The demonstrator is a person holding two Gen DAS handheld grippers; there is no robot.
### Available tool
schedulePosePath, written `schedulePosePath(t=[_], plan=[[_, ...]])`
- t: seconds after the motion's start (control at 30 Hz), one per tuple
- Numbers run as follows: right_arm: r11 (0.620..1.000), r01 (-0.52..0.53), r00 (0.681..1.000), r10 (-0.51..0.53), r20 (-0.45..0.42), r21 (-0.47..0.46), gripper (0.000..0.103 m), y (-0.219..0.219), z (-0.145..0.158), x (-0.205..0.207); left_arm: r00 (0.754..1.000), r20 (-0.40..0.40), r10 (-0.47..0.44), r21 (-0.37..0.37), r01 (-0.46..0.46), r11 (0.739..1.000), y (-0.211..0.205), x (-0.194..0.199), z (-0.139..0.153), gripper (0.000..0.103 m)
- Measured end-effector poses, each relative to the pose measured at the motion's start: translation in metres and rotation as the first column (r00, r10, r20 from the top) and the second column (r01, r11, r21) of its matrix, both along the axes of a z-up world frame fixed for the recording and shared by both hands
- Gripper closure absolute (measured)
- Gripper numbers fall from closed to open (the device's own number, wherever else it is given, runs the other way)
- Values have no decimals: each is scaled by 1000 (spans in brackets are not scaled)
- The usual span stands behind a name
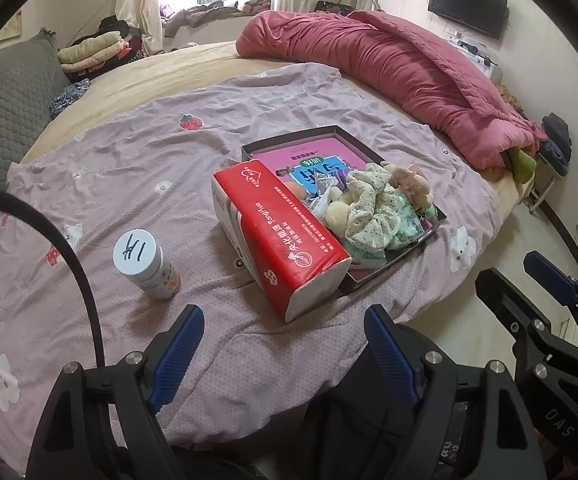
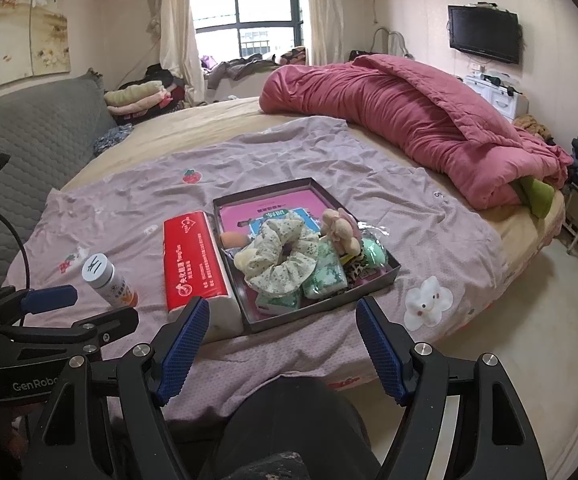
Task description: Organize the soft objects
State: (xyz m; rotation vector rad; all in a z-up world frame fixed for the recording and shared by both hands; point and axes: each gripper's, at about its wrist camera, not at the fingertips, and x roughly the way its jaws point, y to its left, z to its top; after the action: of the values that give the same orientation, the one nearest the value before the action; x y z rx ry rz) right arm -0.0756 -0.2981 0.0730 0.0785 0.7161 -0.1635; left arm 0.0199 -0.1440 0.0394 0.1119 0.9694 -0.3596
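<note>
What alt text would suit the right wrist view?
The open, empty right gripper hovers at a bed's edge, facing a shallow box of scrunchies and small soft items. A red tissue pack lies against the box's left side, with a white-capped bottle farther left.

— How do the grippers stand?
— The left gripper point(image 1: 285, 322) and the right gripper point(image 2: 283, 314) both point forward and down, jaws spread wide, nothing between the blue pads.
— And relative to each other?
— Side by side, near.

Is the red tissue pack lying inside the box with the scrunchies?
No. The tissue pack lies on the bedspread against the box's outer left wall, while the scrunchies sit inside.
</note>
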Motion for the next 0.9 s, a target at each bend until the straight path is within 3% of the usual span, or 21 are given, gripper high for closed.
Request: schedulePosePath(t=[0.9], plan=[[1000, 11, 1000, -11, 5, 14, 26, -1, 0, 1, 1000, -28, -8, 33, 9, 999, -8, 2, -6, 21]])
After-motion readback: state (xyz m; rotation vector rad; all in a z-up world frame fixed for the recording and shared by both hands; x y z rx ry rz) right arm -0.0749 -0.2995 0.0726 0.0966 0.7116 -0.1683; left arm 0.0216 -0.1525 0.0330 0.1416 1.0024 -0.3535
